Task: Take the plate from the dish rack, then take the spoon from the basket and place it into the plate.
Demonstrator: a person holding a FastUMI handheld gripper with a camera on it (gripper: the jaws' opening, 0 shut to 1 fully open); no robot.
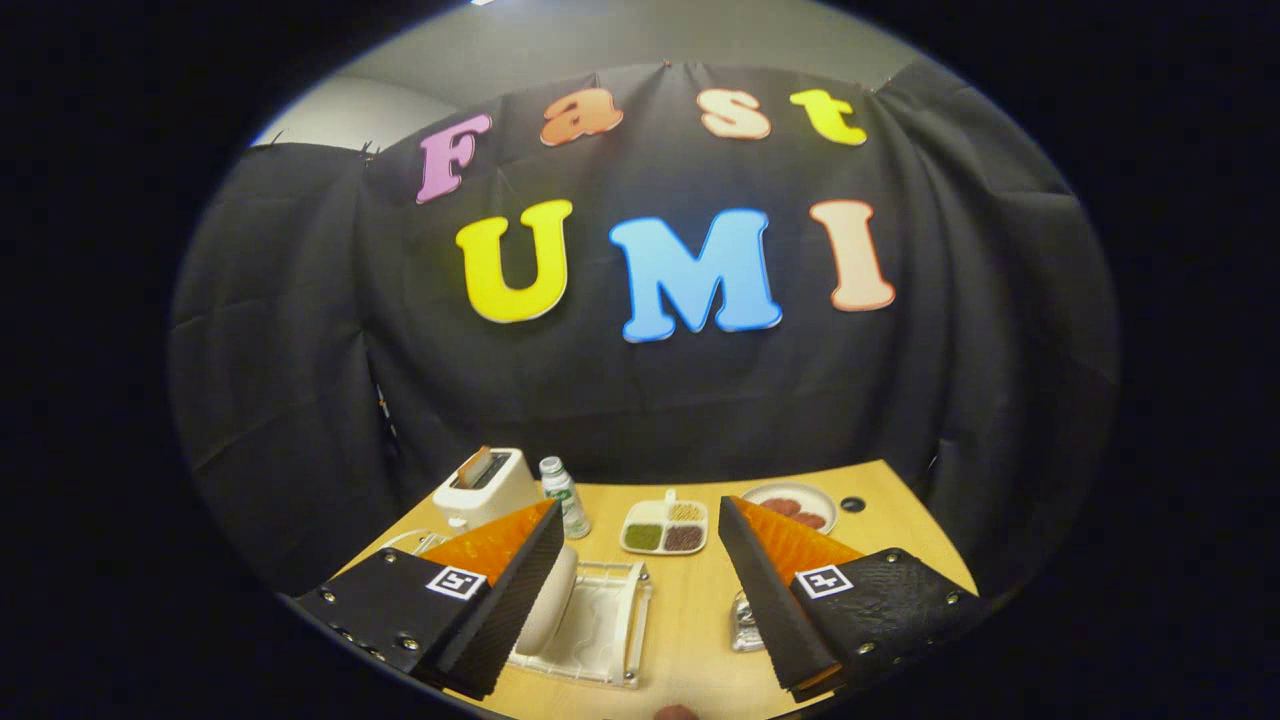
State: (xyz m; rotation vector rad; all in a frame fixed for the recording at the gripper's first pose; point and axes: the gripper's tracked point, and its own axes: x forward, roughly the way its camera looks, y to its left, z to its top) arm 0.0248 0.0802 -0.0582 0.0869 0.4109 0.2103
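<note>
gripper (640, 590): fingers spread wide, nothing held, raised above the table
step: first one judged in hand, plate not yet taken
plate: one pale round plate (550, 600) seen on edge in the white wire dish rack (610, 625), just inside the left finger
next move: descent needed, fingers to be brought either side of the plate rim
basket: small clear basket (745, 625) by the right finger; spoon cannot be made out
beyond: one white toaster (485, 487), one clear plastic bottle (563, 495), one white four-part dish (665, 527), one round dish of red pieces (790, 503)
surface: light wooden table (690, 620)

Staged kitchen booth, black cloth wall (640, 380), wooden table (690, 640), toaster (485, 487)
</note>
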